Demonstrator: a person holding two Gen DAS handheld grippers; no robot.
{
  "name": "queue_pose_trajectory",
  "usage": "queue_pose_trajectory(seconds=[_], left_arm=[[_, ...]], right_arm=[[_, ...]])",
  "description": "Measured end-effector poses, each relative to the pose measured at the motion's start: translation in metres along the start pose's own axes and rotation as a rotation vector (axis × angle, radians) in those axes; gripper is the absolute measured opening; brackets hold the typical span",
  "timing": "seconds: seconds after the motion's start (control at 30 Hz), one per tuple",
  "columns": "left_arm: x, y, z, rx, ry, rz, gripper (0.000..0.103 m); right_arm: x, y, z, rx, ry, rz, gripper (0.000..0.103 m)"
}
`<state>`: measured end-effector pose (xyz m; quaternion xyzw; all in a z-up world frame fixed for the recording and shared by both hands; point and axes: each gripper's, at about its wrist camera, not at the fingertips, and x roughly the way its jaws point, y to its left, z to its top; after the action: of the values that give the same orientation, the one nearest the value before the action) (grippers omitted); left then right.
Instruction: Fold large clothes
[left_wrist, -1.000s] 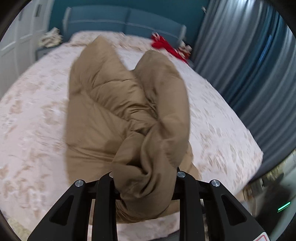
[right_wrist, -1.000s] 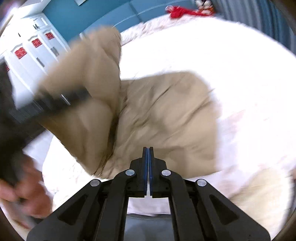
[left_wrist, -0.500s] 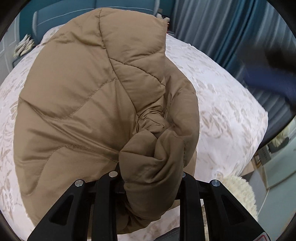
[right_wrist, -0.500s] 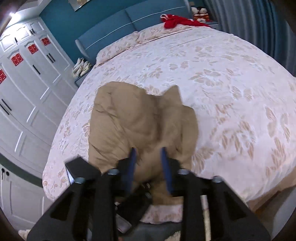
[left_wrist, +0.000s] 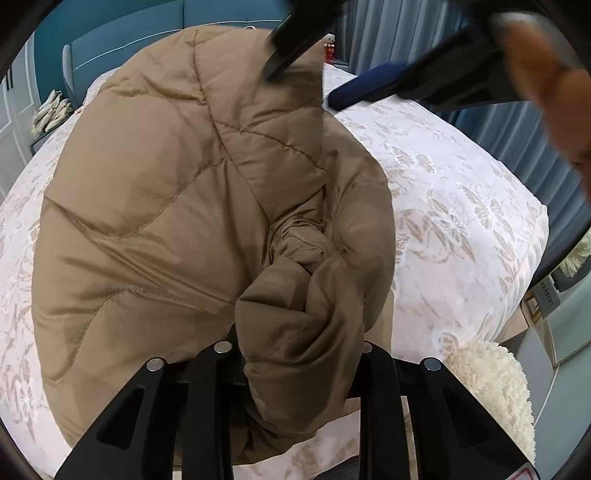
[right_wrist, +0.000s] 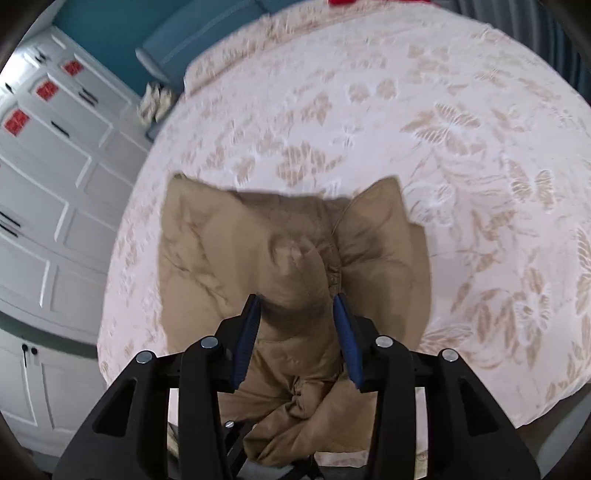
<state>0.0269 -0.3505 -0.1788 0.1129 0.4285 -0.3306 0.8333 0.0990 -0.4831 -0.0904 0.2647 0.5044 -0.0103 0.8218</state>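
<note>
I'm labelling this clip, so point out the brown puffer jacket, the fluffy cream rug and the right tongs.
brown puffer jacket (left_wrist: 177, 206), left wrist view, on its quilted back panel.
fluffy cream rug (left_wrist: 491, 387), left wrist view, on its pile beside the bed corner.
right tongs (right_wrist: 297, 336), right wrist view, midway between the blue pads.

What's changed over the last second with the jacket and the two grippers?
The tan jacket, airborne a second ago, has been brought down onto the bed. The right gripper, shut and empty then, has swung in above the jacket; its jaws are opening, with nothing pressed between them. Unchanged: the left gripper stays clamped on a bunched fold of the jacket.
</note>
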Motion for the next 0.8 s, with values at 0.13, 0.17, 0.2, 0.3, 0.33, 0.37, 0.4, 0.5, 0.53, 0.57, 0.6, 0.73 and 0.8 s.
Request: queue_pose_trajectory(seconds=[0.13,0.17,0.2,0.3,0.33,0.37,0.4,0.5,0.53,0.57,0.6,0.73,0.8], left_arm=[[-0.009,0.001,0.002,-0.015,0.019,-0.006,0.029],[-0.013,0.004,0.003,-0.026,0.023,-0.018,0.029],[-0.020,0.007,0.005,-0.046,0.033,-0.045,0.029],[-0.048,0.018,0.011,-0.097,0.041,-0.144,0.030],[-0.057,0.022,0.012,-0.114,0.037,-0.175,0.030],[-0.069,0.028,0.015,-0.135,0.030,-0.212,0.031],[-0.081,0.033,0.018,-0.155,0.019,-0.243,0.032],[-0.106,0.051,0.028,-0.203,-0.031,-0.277,0.033],[-0.111,0.055,0.032,-0.211,-0.057,-0.254,0.034],[-0.116,0.060,0.039,-0.212,-0.082,-0.217,0.036],[-0.119,0.068,0.047,-0.206,-0.104,-0.186,0.041],[-0.100,0.085,0.076,-0.209,-0.113,-0.067,0.042],[-0.077,0.095,0.089,-0.222,-0.084,-0.004,0.042]], right_arm=[[0.012,-0.003,0.007,-0.020,0.047,-0.002,0.016],[0.011,-0.005,0.008,-0.027,0.052,-0.013,0.015],[0.010,-0.006,0.009,-0.038,0.056,-0.026,0.014],[0.004,-0.014,0.008,-0.060,0.060,-0.059,0.013],[0.002,-0.016,0.008,-0.065,0.059,-0.071,0.013],[0.001,-0.019,0.008,-0.069,0.056,-0.085,0.013],[0.000,-0.024,0.008,-0.073,0.054,-0.109,0.013],[0.003,-0.039,0.006,-0.071,0.054,-0.168,0.013],[0.005,-0.044,0.005,-0.070,0.056,-0.183,0.013],[0.008,-0.050,0.004,-0.063,0.057,-0.197,0.013],[0.010,-0.055,0.002,-0.056,0.057,-0.200,0.013],[0.018,-0.068,-0.004,-0.042,0.049,-0.219,0.013],[0.024,-0.070,-0.007,-0.045,0.046,-0.230,0.013]])
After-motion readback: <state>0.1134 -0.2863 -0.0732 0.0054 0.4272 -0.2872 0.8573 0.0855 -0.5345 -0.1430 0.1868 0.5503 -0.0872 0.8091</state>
